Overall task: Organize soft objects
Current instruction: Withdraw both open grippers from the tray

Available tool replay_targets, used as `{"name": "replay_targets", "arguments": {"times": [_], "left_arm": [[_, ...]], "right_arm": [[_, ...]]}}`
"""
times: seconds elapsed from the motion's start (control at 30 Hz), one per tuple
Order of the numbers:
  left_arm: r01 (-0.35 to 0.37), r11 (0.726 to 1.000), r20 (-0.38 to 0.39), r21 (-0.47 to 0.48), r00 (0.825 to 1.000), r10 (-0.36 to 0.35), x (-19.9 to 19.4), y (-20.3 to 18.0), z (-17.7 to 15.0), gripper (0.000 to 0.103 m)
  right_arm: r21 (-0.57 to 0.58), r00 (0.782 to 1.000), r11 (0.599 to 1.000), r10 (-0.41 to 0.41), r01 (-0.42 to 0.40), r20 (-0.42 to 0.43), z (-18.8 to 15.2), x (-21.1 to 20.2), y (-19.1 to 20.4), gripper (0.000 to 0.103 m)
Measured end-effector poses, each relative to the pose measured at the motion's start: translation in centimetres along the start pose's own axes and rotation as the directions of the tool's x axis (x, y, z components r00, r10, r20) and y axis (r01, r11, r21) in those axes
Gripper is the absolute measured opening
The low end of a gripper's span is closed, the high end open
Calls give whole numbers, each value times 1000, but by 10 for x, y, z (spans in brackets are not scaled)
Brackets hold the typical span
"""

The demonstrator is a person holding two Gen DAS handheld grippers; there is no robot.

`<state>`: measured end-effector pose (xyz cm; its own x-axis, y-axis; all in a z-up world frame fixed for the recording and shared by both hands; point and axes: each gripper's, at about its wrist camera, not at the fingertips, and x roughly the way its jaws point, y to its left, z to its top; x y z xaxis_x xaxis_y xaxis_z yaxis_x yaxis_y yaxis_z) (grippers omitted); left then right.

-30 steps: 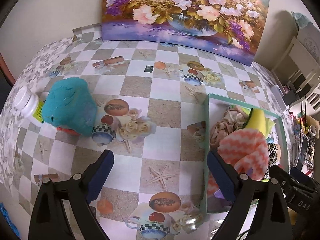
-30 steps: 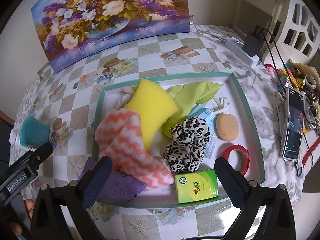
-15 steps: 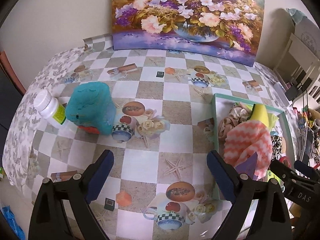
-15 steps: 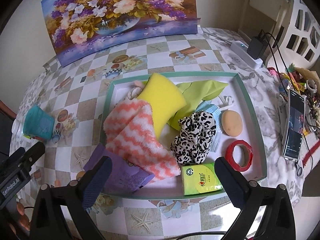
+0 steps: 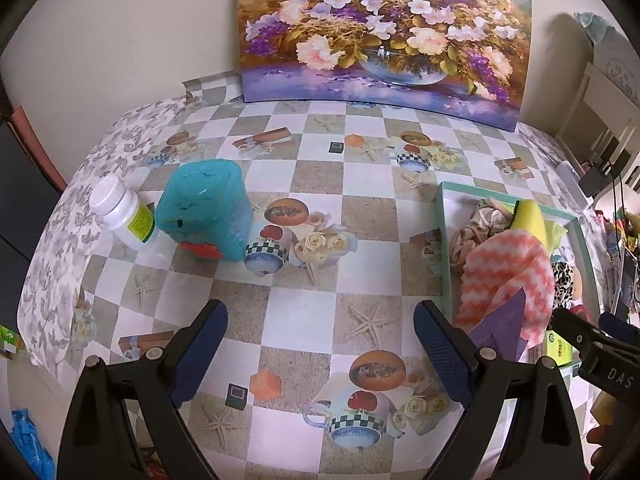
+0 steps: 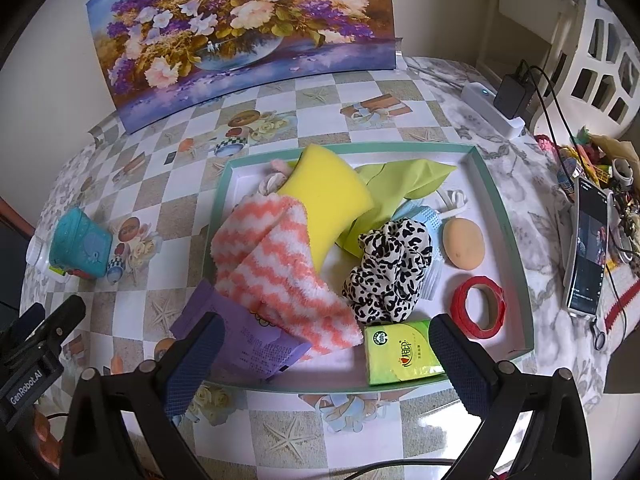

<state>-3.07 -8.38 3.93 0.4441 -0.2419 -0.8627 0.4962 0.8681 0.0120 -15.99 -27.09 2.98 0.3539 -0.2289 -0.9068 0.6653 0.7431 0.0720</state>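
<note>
Checkered tablecloth is carrying the tray (image 6: 502, 216); the right gripper (image 6: 326, 354) (nearer) is hovering wide open, empty, over it; the left gripper (image 5: 320, 354) is gaping empty beside.

I note a floral painting (image 5: 384, 28) propped against the wall, a white pill bottle (image 5: 122, 216) beside a teal container (image 5: 204, 208), and a phone (image 6: 588, 248) and a charger (image 6: 512, 94) at the table's right edge.
</note>
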Motion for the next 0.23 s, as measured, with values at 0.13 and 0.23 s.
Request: {"name": "replay_targets", "arguments": {"times": [0.13,0.23], "left_arm": [[-36,999,26,27,999,35,-5,-2,-4,94],[-21,999,14,25,1000,21,-4,-2,-5,94]], "right_arm": [[0,1000,1000,0,0,1,0,0,0,103],[0,1000,1000,-1,1,1,0,-1,1,103]]}}
